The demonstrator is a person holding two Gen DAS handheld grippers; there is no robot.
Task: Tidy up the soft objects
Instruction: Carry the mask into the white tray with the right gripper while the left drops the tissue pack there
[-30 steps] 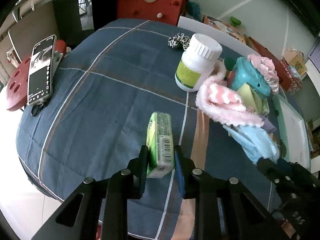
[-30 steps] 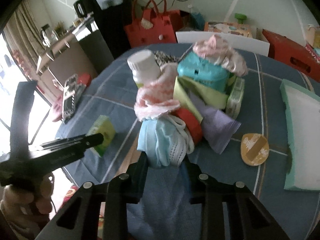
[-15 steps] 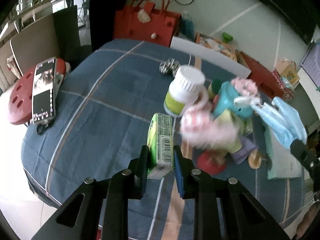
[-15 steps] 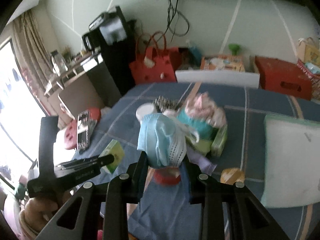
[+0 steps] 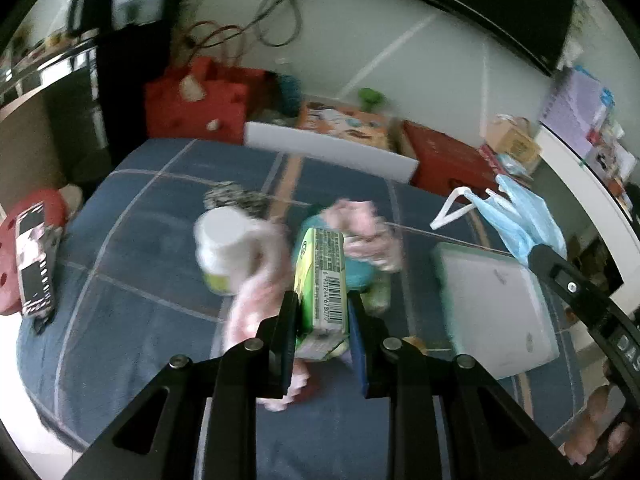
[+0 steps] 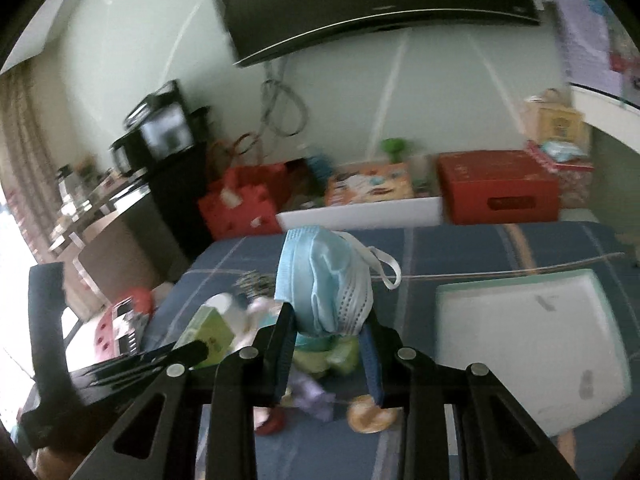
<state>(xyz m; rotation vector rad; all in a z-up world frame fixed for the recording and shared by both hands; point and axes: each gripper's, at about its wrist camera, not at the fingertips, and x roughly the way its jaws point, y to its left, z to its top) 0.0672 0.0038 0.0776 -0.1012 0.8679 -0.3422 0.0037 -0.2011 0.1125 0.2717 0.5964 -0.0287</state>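
My left gripper (image 5: 322, 316) is shut on a green tissue pack (image 5: 322, 280) and holds it up above the blue quilted bed (image 5: 140, 264). My right gripper (image 6: 330, 328) is shut on a light blue face mask (image 6: 324, 276), lifted high; the mask also shows at the right of the left wrist view (image 5: 520, 220). Below lie the pile of a pink cloth (image 5: 256, 304), a teal box (image 5: 356, 272) and a white pill bottle (image 5: 220, 248). The tissue pack shows in the right wrist view (image 6: 208, 332) too.
A white foam pad with a green edge (image 5: 496, 308) lies at the right of the bed, seen also in the right wrist view (image 6: 528, 344). A phone on a red stool (image 5: 34, 264) stands at the left. Red bag (image 5: 196, 100) and red box (image 6: 496, 188) stand behind.
Both grippers have risen well above the bed with their loads. The tissue pack has moved right over the pile; the mask has lifted clear of it.
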